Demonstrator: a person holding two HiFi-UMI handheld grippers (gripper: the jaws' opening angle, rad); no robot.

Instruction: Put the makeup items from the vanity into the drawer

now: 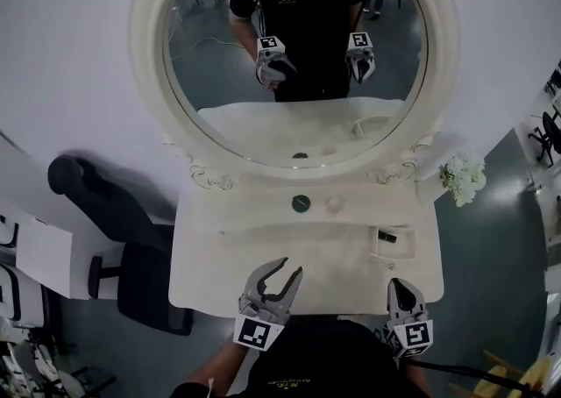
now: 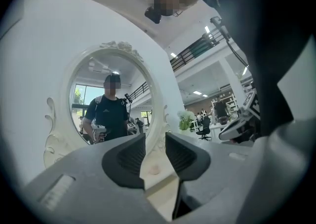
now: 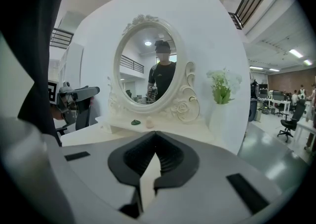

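On the white vanity [image 1: 263, 247], below the mirror, lie a dark green round item [image 1: 301, 203] [image 3: 135, 122] and a pale pink item [image 1: 334, 204] [image 3: 149, 124] [image 2: 155, 169]. At the vanity's right a small open drawer [image 1: 405, 250] holds a dark item [image 1: 387, 235]. My left gripper [image 1: 289, 267] [image 2: 155, 139] hovers over the front edge, its jaws apart with nothing between them. My right gripper [image 1: 401, 284] [image 3: 156, 136] hangs at the front right corner, near the drawer, with its tips together and empty.
A big oval mirror [image 1: 298, 54] in an ornate white frame rises behind the shelf. White flowers [image 1: 462, 179] [image 3: 221, 87] stand at the vanity's right end. A black chair [image 1: 114, 230] is on the floor to the left.
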